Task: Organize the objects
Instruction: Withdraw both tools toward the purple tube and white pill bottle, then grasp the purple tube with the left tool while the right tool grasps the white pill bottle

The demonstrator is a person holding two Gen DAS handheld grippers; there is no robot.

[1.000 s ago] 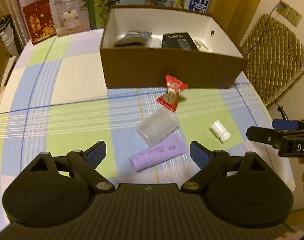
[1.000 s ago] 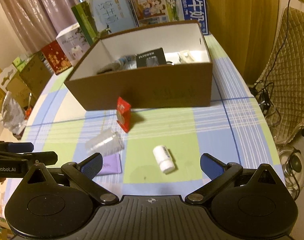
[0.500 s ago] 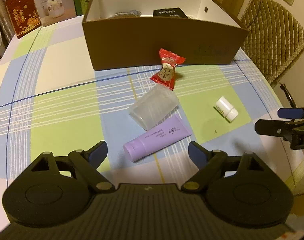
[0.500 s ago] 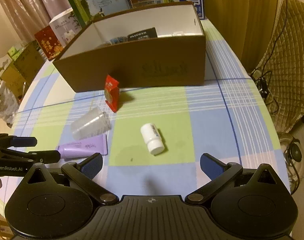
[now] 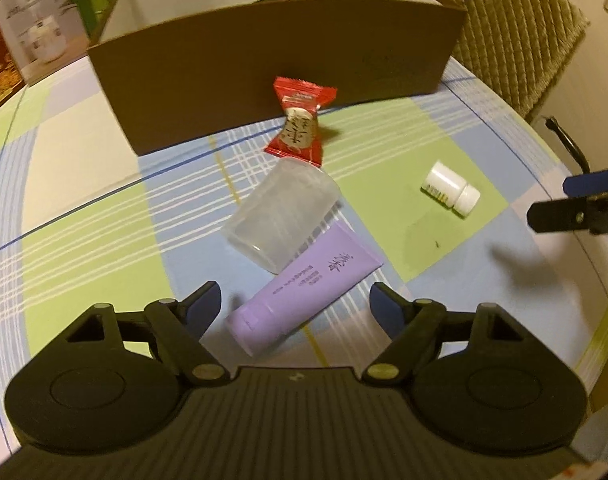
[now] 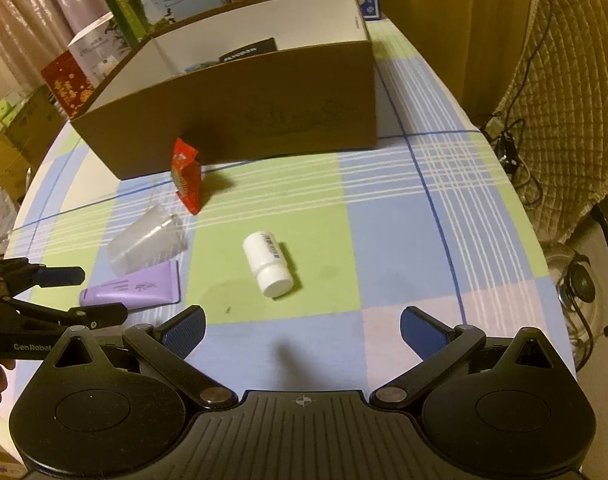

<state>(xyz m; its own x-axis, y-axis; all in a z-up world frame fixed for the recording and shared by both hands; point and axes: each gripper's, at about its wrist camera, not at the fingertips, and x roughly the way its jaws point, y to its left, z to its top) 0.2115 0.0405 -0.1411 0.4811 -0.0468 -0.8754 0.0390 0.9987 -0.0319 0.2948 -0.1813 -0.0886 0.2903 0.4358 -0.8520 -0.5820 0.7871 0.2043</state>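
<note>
The left gripper [image 5: 292,304], jaws spread and empty, hovers over the cap end of a lilac plastic tube [image 5: 305,300] lying on the checked bench [image 5: 84,240]; squeezing its firm cap end should hold best. The right gripper [image 6: 302,330], also spread, faces a small white bottle [image 6: 267,264]. "GenRobot" is readable on the left gripper.

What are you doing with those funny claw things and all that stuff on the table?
A person is tidying up with a gripper in each hand. Both are open and empty. The left gripper is down by the purple tube, the right gripper near the white bottle. The clear cup and red candy lie outside the brown box.
</note>
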